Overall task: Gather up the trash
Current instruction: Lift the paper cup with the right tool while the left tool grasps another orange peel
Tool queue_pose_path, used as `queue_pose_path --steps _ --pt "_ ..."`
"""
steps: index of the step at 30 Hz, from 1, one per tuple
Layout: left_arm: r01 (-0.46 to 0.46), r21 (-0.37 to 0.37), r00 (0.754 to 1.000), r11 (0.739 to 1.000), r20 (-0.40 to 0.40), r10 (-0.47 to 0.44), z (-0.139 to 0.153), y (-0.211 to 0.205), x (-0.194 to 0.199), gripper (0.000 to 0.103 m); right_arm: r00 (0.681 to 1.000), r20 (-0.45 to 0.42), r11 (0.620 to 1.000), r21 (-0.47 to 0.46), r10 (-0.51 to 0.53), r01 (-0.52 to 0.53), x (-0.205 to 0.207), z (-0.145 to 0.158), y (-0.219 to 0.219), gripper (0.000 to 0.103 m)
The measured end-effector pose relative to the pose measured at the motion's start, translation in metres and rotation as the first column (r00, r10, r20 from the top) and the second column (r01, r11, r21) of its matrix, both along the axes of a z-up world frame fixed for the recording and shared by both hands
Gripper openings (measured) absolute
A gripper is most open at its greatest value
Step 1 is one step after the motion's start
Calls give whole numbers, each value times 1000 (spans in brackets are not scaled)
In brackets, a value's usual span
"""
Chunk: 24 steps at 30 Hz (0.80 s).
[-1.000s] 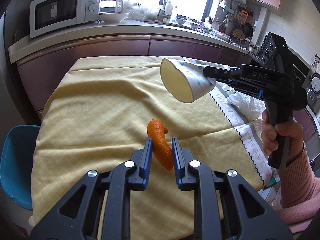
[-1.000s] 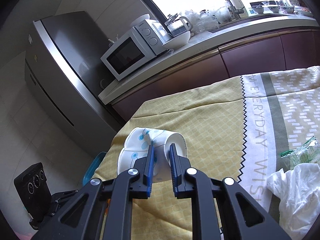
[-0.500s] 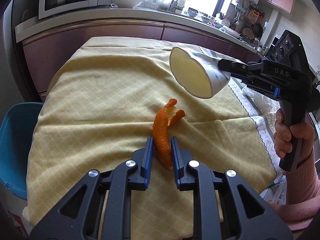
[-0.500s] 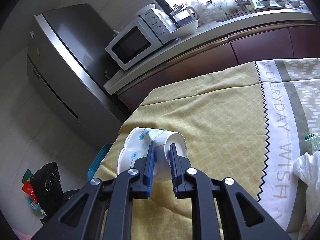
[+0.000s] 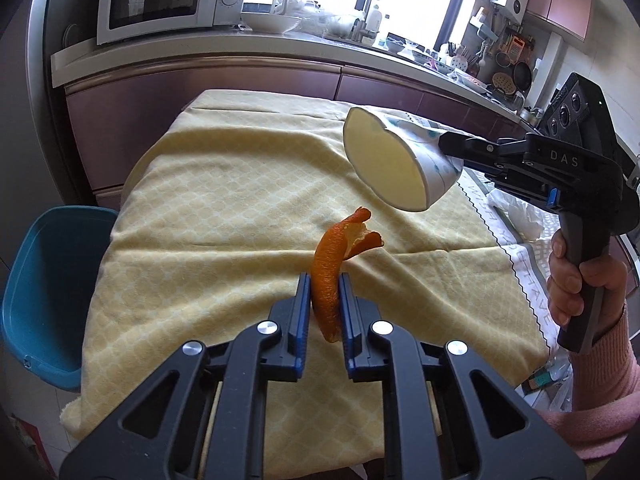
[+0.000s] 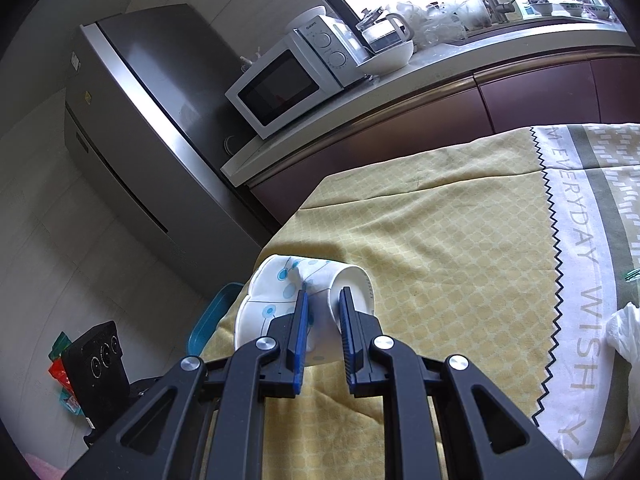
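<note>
Left gripper: you are closing the left gripper (image 5: 324, 308) on the orange peel (image 5: 332, 276); its jaws are squeezing in and the peel is standing upright between the pads, its curled tip pointing to about 1 o'clock
Why the peel is held so: you are pinching it low on the strip, I judge so the floppy end hangs free and the grip lands on the thicker part
Right gripper: you are keeping the right gripper (image 6: 324, 312) clenched on the crushed paper cup (image 6: 304, 300), the pads biting into its dented side near the base
Why the cup is held so: you are carrying it sideways, mouth turned toward the left camera, which looks like a way to offer an opening for the peel; that is a judgement only
Where the cup is: in the left view it is hanging clear above the yellow tablecloth (image 5: 224, 208), at about 1 o'clock from the peel and apart from it
Blue bin: the blue bin (image 5: 48, 288) is sitting off the table edge at about 9 o'clock, likely where the trash is going
Writing on the tool: "DAS" is showing on the right gripper body (image 5: 564, 159)
Writing on the cloth: the grey-and-white runner (image 6: 592, 264) is reading "EVERYDAY WISH"
Microwave label: the badge on the microwave (image 6: 288, 80) is too small for you to read
</note>
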<state>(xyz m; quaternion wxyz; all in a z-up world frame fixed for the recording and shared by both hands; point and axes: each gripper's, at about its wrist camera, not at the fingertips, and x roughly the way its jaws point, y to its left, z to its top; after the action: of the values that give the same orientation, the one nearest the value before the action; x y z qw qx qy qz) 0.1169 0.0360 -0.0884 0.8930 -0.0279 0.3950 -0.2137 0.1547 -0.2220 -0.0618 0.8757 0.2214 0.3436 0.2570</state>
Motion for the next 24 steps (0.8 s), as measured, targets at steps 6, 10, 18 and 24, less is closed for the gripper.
queue_pose_path --steps 6,10,18,24 --pt "-35 -1 999 999 19 35 7 18 -7 14 1000 3 1000 0 31 -31 0 2 15 14" --pt "-61 1 998 998 25 61 9 33 -11 14 998 3 998 3 56 -56 0 3 27 14" --pt "-117 4 992 993 38 117 14 61 -17 14 995 4 995 7 104 -104 3 4 51 14" --pt "-156 -1 987 988 48 156 17 79 -20 14 991 5 991 10 133 -133 7 6 68 14"
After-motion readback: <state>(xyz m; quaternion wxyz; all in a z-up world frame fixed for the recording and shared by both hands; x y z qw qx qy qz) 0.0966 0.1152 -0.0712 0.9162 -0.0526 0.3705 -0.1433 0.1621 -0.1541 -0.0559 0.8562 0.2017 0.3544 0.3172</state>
